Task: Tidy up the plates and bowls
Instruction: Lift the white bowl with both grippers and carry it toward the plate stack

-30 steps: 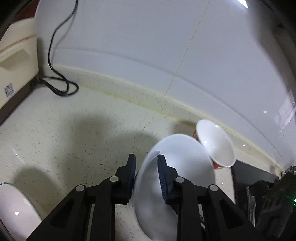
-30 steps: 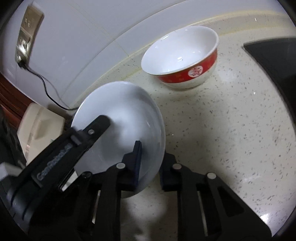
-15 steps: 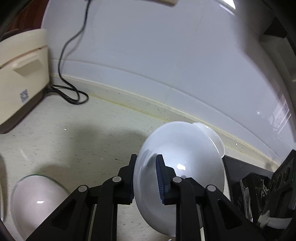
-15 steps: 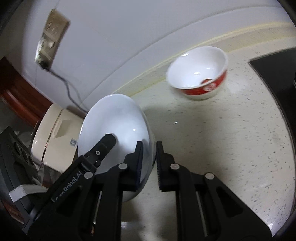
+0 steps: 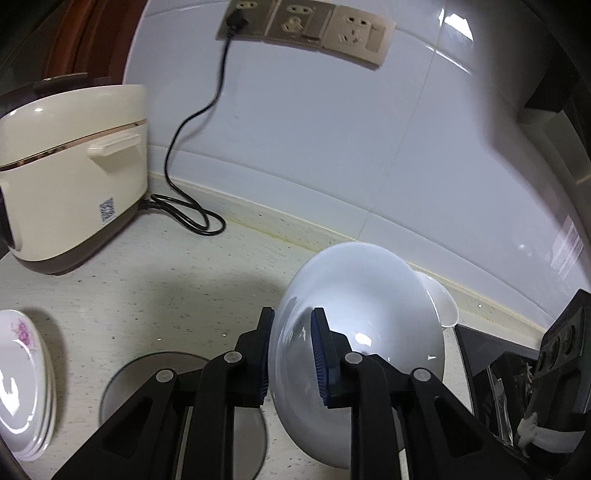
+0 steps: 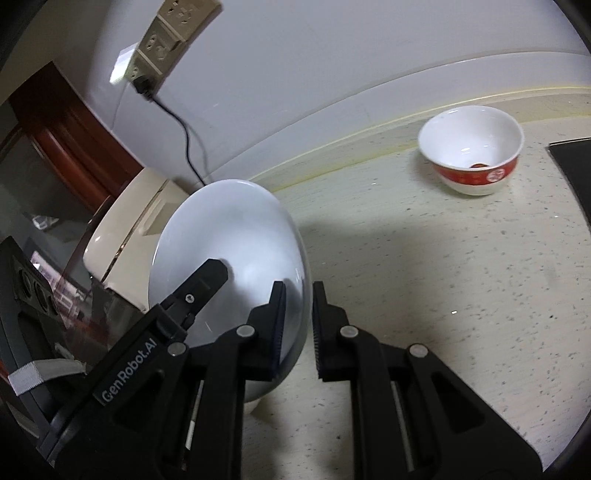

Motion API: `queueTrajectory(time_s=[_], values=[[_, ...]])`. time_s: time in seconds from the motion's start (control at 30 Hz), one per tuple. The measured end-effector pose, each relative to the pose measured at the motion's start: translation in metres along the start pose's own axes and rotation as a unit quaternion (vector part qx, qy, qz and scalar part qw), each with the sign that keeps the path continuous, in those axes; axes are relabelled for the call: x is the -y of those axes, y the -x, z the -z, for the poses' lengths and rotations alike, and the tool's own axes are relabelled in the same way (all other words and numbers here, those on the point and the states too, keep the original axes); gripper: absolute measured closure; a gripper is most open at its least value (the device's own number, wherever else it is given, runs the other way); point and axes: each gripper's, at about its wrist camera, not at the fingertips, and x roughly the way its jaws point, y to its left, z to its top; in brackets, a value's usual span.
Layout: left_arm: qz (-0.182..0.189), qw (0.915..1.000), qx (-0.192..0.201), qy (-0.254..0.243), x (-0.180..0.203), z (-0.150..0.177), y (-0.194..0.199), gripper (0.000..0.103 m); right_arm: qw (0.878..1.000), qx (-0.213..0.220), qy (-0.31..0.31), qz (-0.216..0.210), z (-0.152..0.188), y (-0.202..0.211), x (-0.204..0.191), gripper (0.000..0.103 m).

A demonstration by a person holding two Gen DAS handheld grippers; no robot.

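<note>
A plain white plate is held up on edge above the counter by both grippers. My left gripper is shut on its rim. My right gripper is shut on the opposite rim of the same plate. The left gripper's finger shows across the plate in the right wrist view. A red and white bowl stands upright on the counter near the back wall; its rim peeks from behind the plate. A stack of flowered plates lies at the far left.
A cream rice cooker stands at the back left, its black cord running up to wall sockets. A glass lid lies under the left gripper. A black hob borders the counter on the right.
Both grippers have lifted the white plate higher and away from the red bowl. More of the wall, sockets and rice cooker has come into view.
</note>
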Motion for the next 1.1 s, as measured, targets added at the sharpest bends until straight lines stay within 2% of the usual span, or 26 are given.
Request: queueTrajectory(time_s=[0.5,1.1], values=[[-0.009,0.9992,0.006,0.038,-0.039,0.009,0.027,0.082,0.998,-0.025,0.058,-0.022,0.022,-0.003,-0.034,0.086],[-0.023,0.9991,-0.002,0.036,-0.062,0.029,0.047,0.082,0.992,-0.056,0.112,-0.022,0.038,-0.013,-0.054,0.086]])
